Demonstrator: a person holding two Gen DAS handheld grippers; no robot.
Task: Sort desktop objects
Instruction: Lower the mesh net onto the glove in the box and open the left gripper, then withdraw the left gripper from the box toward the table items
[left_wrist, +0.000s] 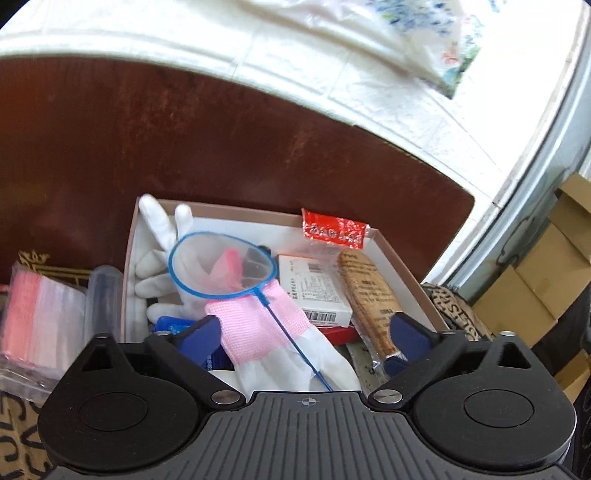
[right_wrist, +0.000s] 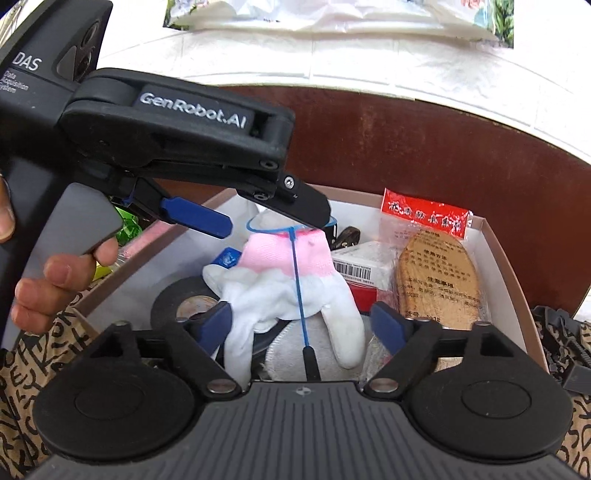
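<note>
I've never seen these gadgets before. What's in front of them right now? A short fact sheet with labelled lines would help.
Container: open white cardboard box on a dark red-brown table
On top of pile: white fabric glove with pink cuff, small blue-rimmed mesh hand net lying across it
Also inside: black tape roll, packaged tan insole, white barcoded carton
Left tongs: open, above the box
Right tongs: open, above the glove

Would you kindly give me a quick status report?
Both grippers open above the box. Glove lying untouched in it. Blue net draped across the glove, in the way.
</note>
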